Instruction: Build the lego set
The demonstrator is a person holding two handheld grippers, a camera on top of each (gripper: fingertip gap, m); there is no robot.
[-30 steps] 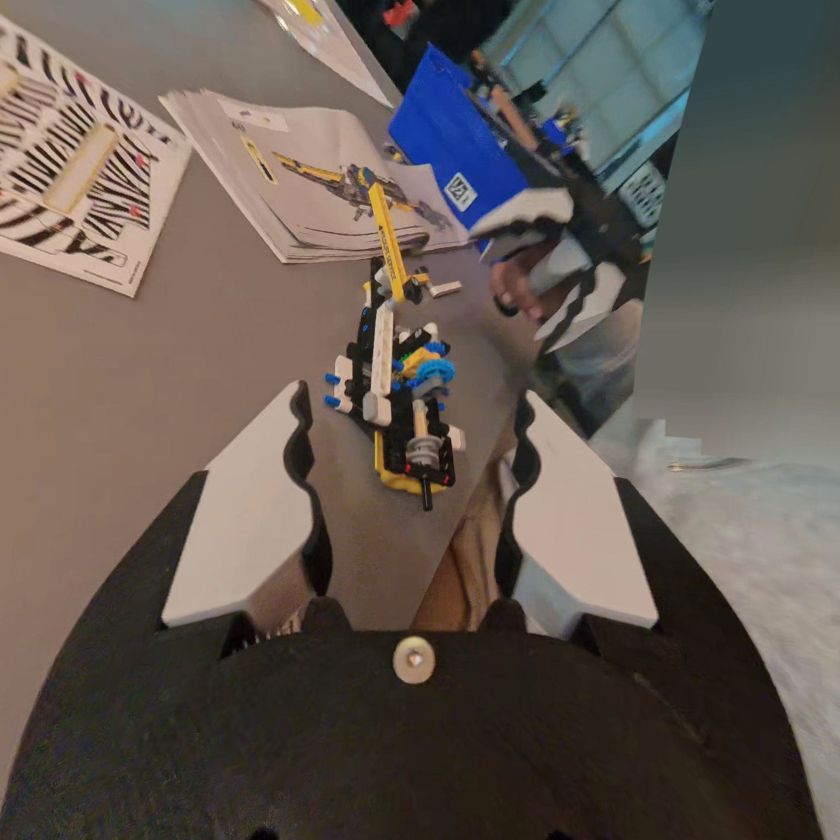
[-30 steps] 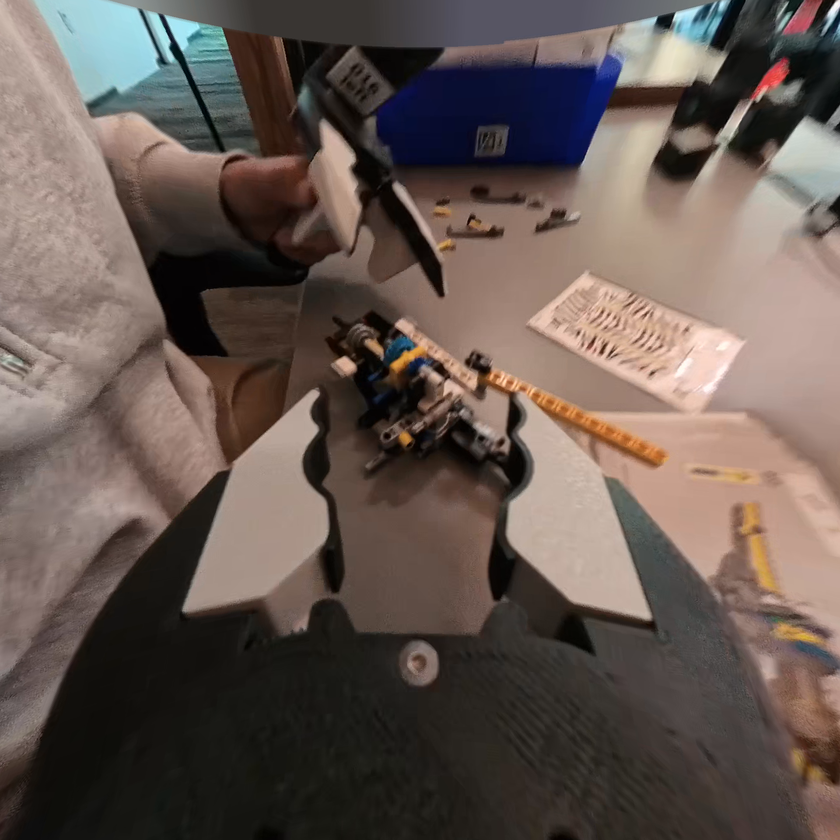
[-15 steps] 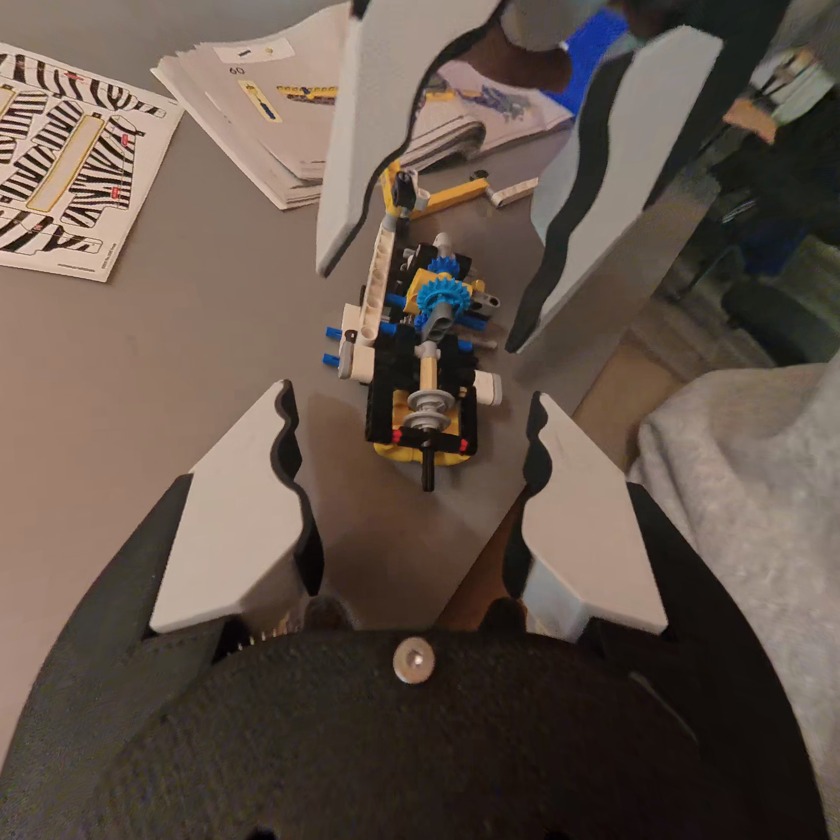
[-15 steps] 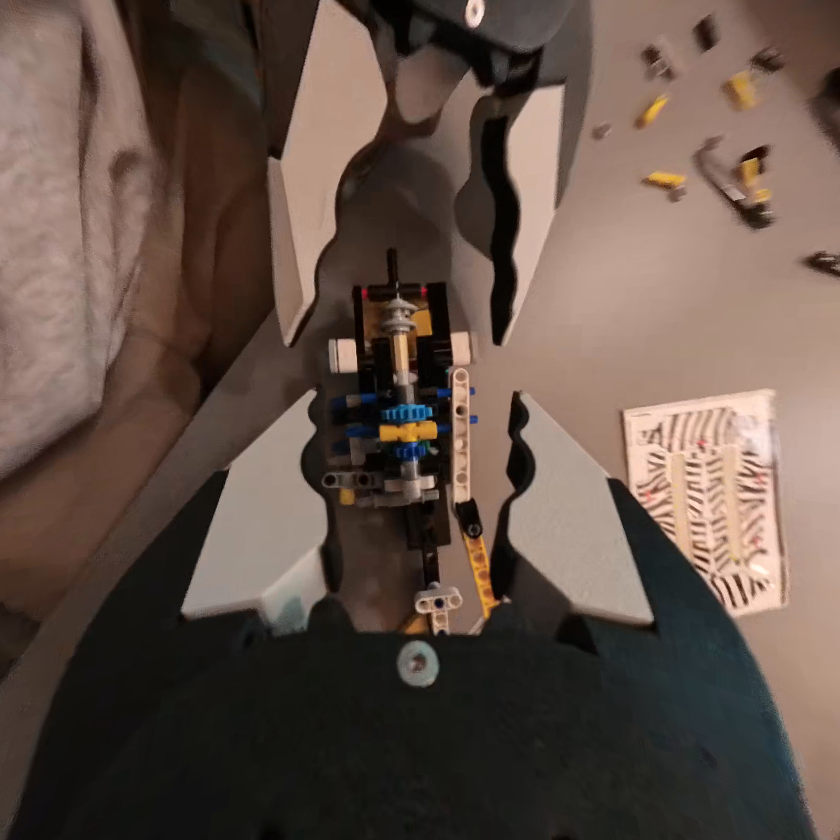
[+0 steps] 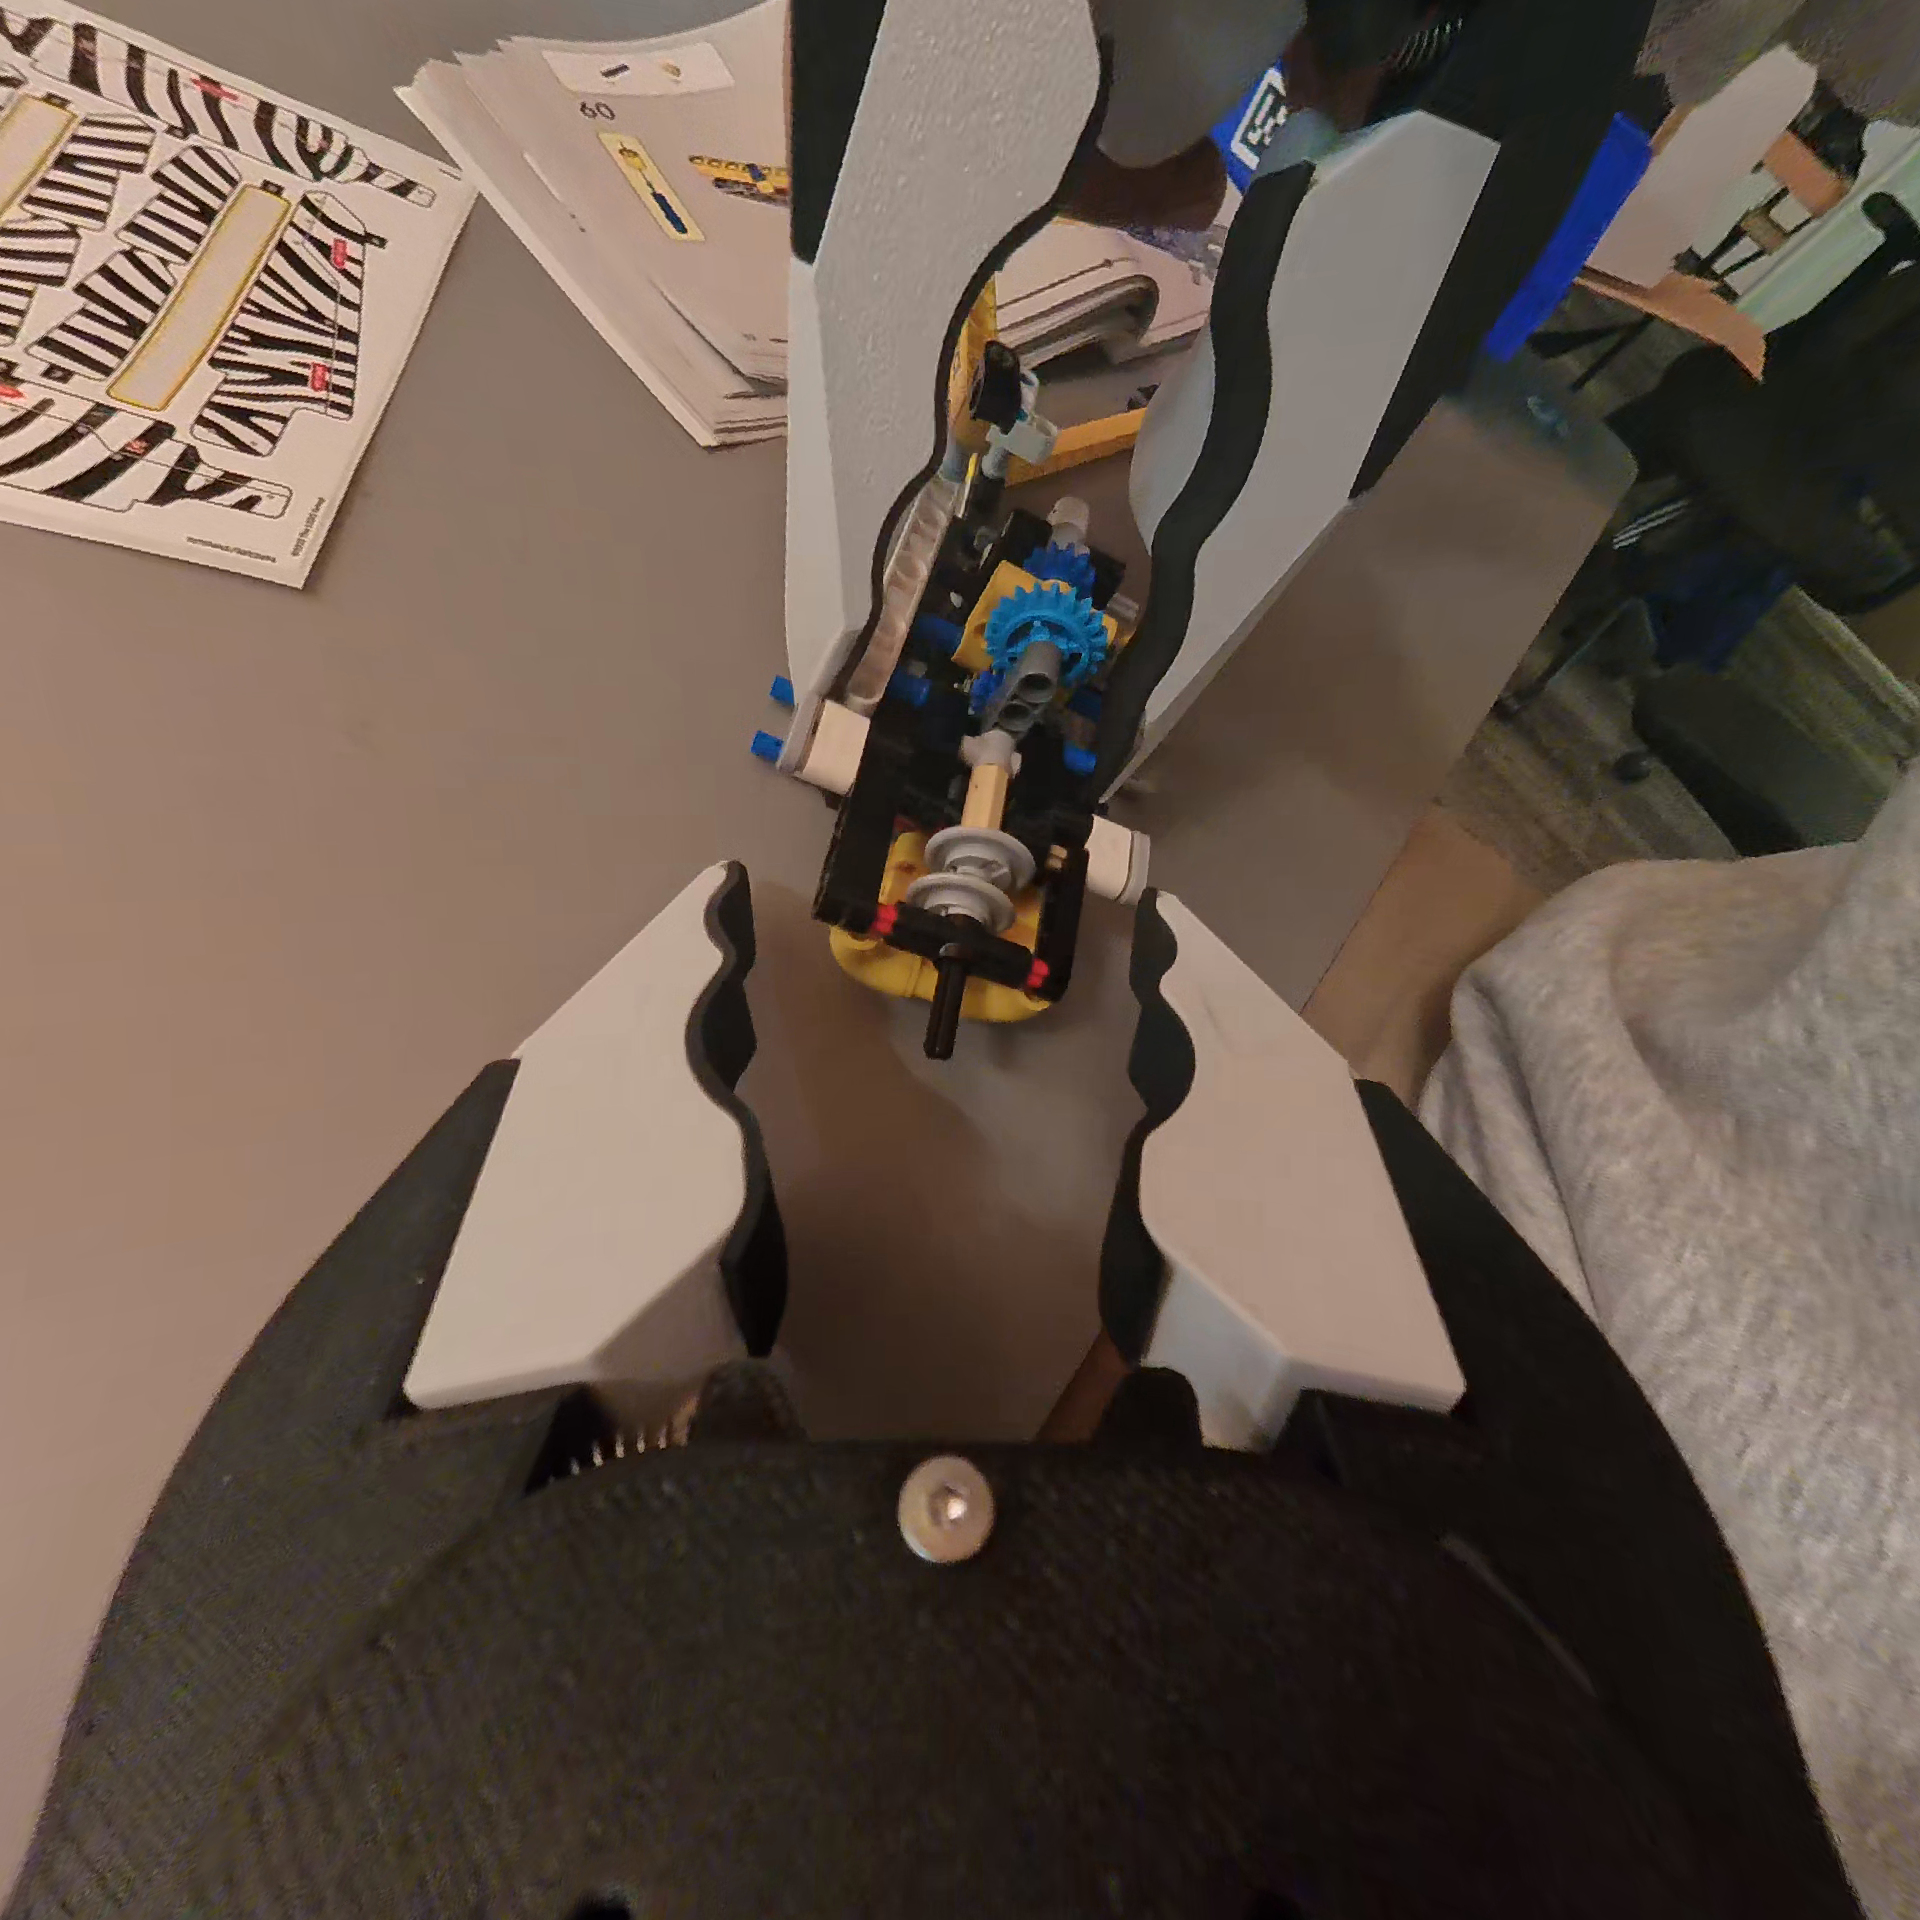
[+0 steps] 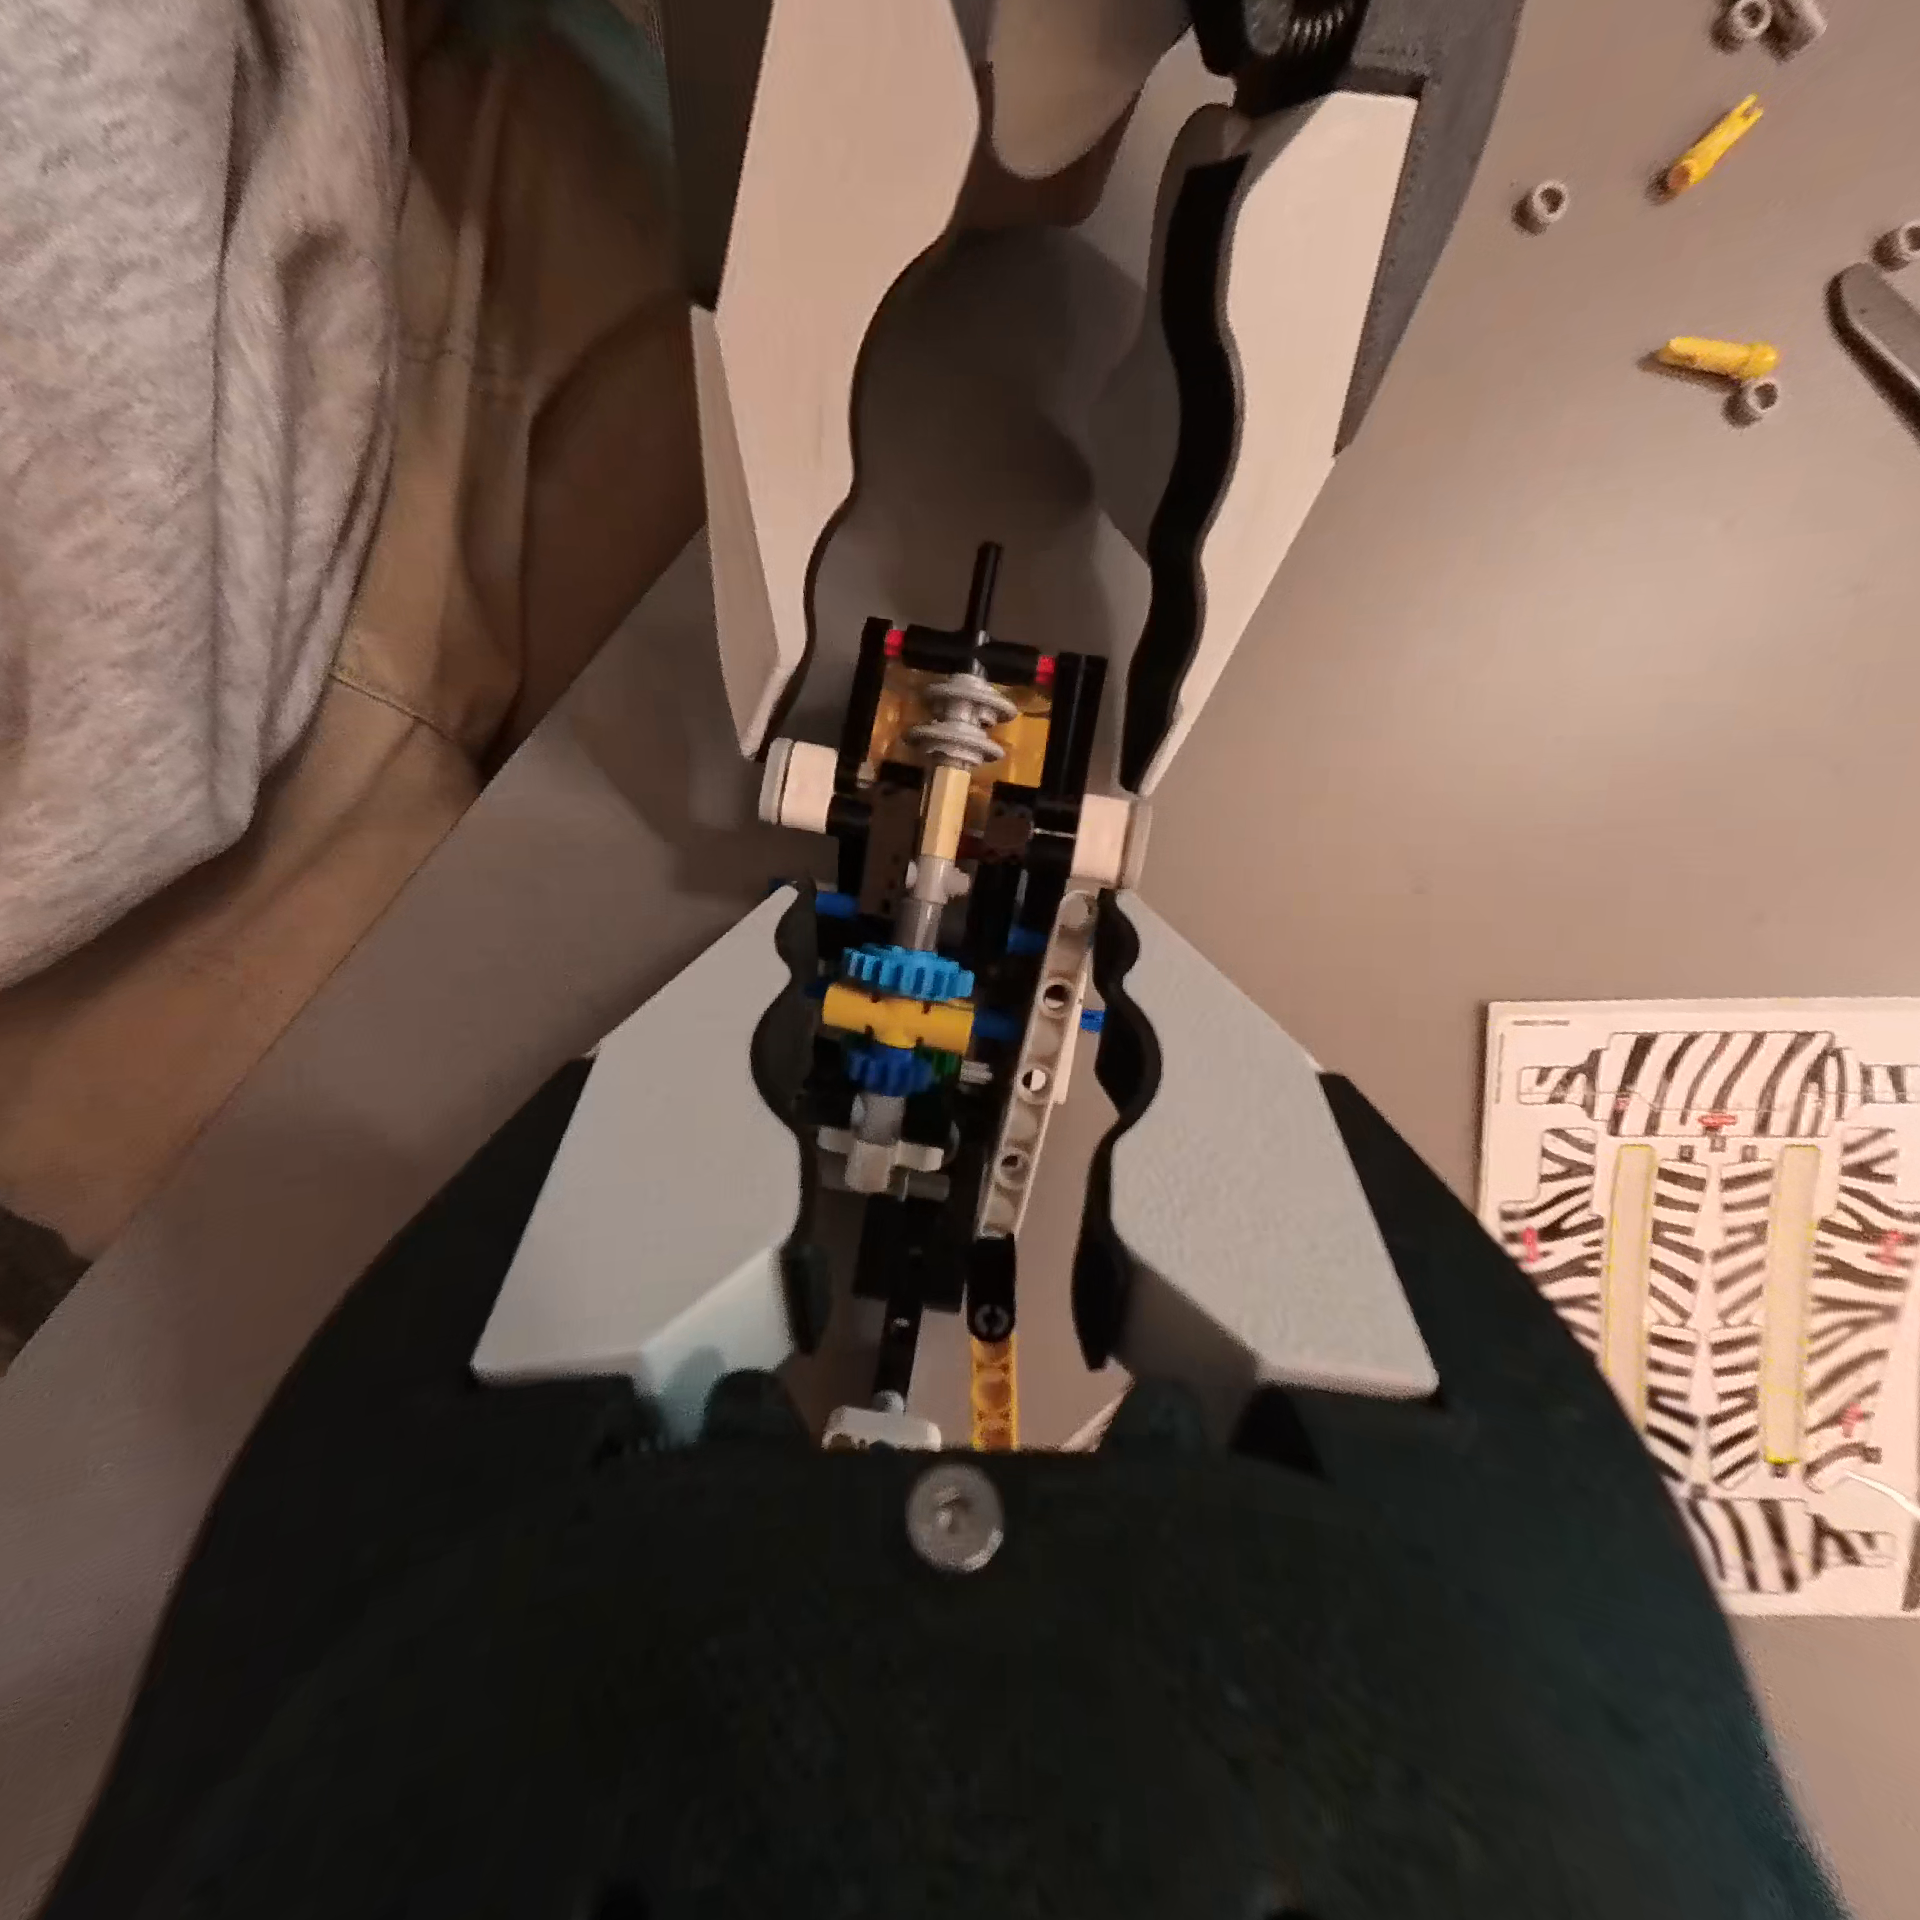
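Note:
The lego model [image 5: 977, 831] is a black, yellow and white frame with blue gears and a long yellow beam, lying on the grey table [image 5: 416, 831]. My right gripper [image 6: 951, 914] straddles its gear half from above, and its pads press against both sides. It also shows in the left wrist view [image 5: 964, 769], coming down from the top. My left gripper [image 5: 938, 894] is open at the model's yellow end, its tips level with the white bushings. It also shows in the right wrist view [image 6: 945, 764], as does the model [image 6: 935, 831].
A zebra-striped sticker sheet [image 5: 177, 281] [image 6: 1704, 1299] and an open instruction booklet [image 5: 644, 208] lie on the table. Loose small pieces [image 6: 1714, 353] sit at the far right. The table edge and a person's grey sleeve [image 5: 1662, 1143] are close by. A blue bin [image 5: 1558, 229] stands behind. My two grippers' fingertips are within a few centimetres of each other.
The right gripper has come down over the model and narrowed onto its sides. The left gripper has moved closer to the model's yellow end and its fingers have narrowed.

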